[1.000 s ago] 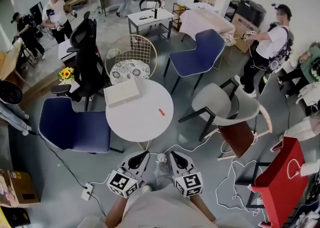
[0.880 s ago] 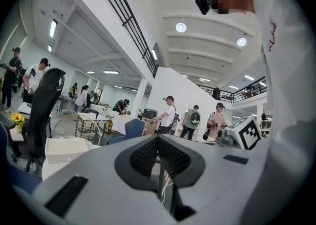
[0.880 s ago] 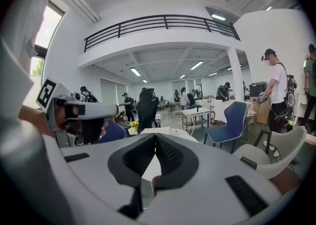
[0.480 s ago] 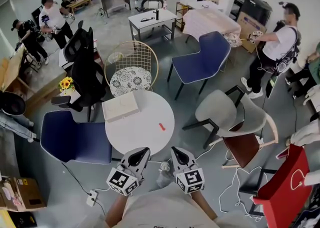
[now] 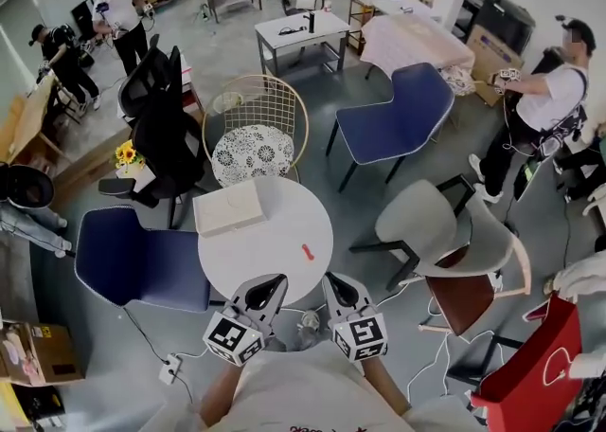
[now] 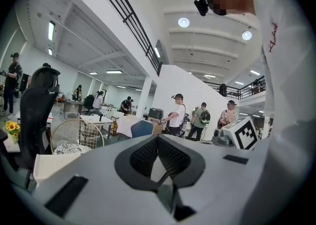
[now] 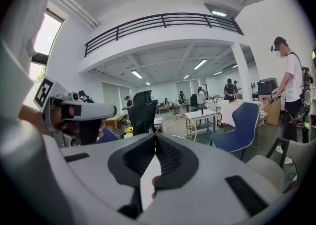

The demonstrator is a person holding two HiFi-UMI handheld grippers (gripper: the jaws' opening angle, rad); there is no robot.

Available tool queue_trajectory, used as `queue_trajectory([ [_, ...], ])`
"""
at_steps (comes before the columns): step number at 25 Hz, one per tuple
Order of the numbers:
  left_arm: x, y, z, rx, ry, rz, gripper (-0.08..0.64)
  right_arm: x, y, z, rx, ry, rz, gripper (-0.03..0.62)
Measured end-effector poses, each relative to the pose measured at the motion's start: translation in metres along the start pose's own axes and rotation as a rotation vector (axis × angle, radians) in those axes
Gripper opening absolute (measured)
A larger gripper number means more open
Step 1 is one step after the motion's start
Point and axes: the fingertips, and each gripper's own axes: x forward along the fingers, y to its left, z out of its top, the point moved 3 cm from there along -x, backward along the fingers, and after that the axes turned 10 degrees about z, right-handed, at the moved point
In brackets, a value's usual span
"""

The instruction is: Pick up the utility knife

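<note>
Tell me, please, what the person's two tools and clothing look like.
The left tool and right tool have pale grey bodies, black ribbed pads and each a white cube bearing black square markers. The person wears a white short-sleeved shirt.

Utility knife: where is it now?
In the head view, the utility knife lies on the round white table, right of centre, apart from the white box.

I've carried my left gripper [image 5: 269, 281] and right gripper [image 5: 333, 280] forward; both now reach the near rim of the round surface [image 5: 270, 231].
</note>
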Motion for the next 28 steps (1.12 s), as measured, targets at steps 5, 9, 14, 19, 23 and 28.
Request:
queue_trajectory([
  [5,-0.003,0.025,-0.004,-0.028,0.015,0.046,0.014,0.022,-0.003,0.003,0.004,0.011,0.014,0.017],
  [9,-0.001,0.042,-0.004,-0.036,0.017,0.042,0.014,0.038,-0.003,0.006,0.006,0.022,0.005,0.017],
  [14,-0.003,0.064,-0.009,-0.052,0.051,0.036,0.014,0.054,0.004,0.003,0.023,0.043,-0.02,0.017],
  [19,-0.007,0.078,-0.021,-0.065,0.085,0.044,0.014,0.058,0.006,-0.013,0.056,0.092,-0.039,0.017],
  [23,-0.01,0.086,-0.041,-0.092,0.131,0.049,0.014,0.061,0.009,-0.038,0.079,0.158,-0.045,0.017],
  [28,-0.015,0.091,-0.068,-0.135,0.187,0.05,0.014,0.058,0.011,-0.073,0.123,0.234,-0.049,0.017],
])
